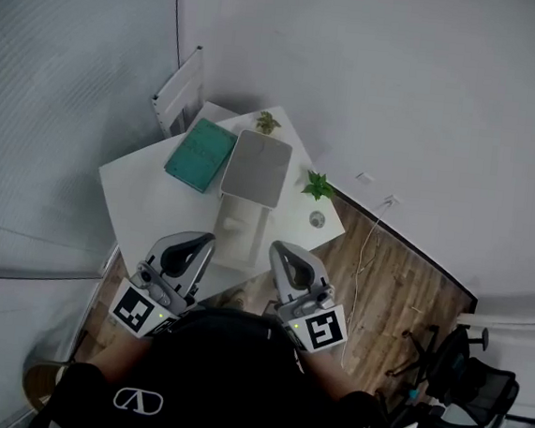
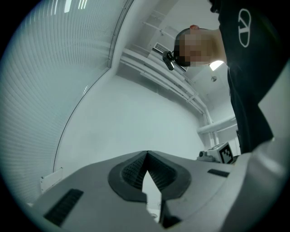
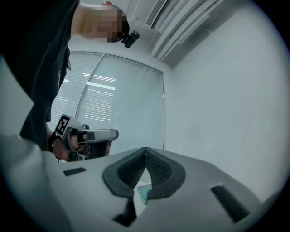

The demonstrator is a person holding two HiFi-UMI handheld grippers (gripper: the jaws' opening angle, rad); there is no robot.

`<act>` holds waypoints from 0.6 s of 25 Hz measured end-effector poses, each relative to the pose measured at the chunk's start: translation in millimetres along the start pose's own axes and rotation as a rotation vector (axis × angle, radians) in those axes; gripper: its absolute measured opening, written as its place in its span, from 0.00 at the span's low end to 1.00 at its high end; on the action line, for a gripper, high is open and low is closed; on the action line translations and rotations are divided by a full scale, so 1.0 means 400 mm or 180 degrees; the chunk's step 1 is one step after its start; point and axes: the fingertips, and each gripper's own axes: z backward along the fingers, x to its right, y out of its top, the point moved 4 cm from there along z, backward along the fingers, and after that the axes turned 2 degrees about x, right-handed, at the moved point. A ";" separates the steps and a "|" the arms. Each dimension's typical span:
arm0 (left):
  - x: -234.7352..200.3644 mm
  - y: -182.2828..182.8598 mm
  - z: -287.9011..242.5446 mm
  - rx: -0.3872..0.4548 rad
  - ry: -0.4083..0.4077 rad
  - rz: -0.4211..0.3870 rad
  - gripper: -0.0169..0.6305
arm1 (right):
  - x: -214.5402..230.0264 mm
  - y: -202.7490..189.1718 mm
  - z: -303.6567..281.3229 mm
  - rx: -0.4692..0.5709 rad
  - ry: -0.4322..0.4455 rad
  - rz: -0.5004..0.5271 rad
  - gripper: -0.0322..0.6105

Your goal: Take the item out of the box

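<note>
Well, the box (image 1: 256, 167) looks shut, its inside hidden. Only the head view shows it; near it, left gripper (image 1: 206, 241) and right gripper (image 1: 277, 250) are closed, empty.

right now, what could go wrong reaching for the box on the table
The left gripper and right gripper are shut; arriving like that may shove the grey box instead of gripping it. The small plant stands close beside the box near the table edge; a wide sweep could topple it.
</note>
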 end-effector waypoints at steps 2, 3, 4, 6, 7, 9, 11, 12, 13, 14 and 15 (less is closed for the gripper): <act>-0.005 -0.001 -0.013 0.0008 0.0028 -0.0010 0.03 | 0.016 -0.009 -0.010 -0.0055 0.0041 0.0001 0.06; -0.008 -0.002 -0.018 0.0010 0.0040 -0.0014 0.03 | 0.024 -0.012 -0.016 -0.0060 0.0060 0.0013 0.06; -0.011 -0.005 -0.021 0.0008 0.0055 -0.0016 0.03 | 0.031 -0.014 -0.022 -0.0066 0.0080 0.0024 0.06; -0.017 -0.008 -0.026 -0.0001 0.0088 -0.0017 0.03 | 0.042 -0.022 -0.032 -0.0099 0.0119 0.0031 0.06; -0.019 -0.009 -0.028 -0.0004 0.0103 -0.0019 0.03 | 0.047 -0.028 -0.036 -0.0125 0.0139 0.0026 0.06; -0.021 -0.010 -0.032 -0.0006 0.0125 -0.0029 0.03 | 0.055 -0.039 -0.043 -0.0181 0.0184 -0.0001 0.06; -0.022 -0.014 -0.036 -0.0012 0.0146 -0.0033 0.03 | 0.061 -0.048 -0.048 -0.0212 0.0250 -0.0016 0.06; -0.023 -0.015 -0.036 -0.0014 0.0160 -0.0028 0.03 | 0.060 -0.054 -0.052 -0.0250 0.0303 -0.0034 0.06; -0.025 -0.017 -0.036 -0.0014 0.0176 -0.0024 0.03 | 0.056 -0.061 -0.058 -0.0312 0.0370 -0.0066 0.07; -0.026 -0.019 -0.036 -0.0015 0.0191 -0.0021 0.03 | 0.050 -0.070 -0.066 -0.0383 0.0440 -0.0105 0.19; -0.027 -0.020 -0.035 -0.0016 0.0207 -0.0019 0.03 | 0.046 -0.079 -0.073 -0.0446 0.0499 -0.0139 0.40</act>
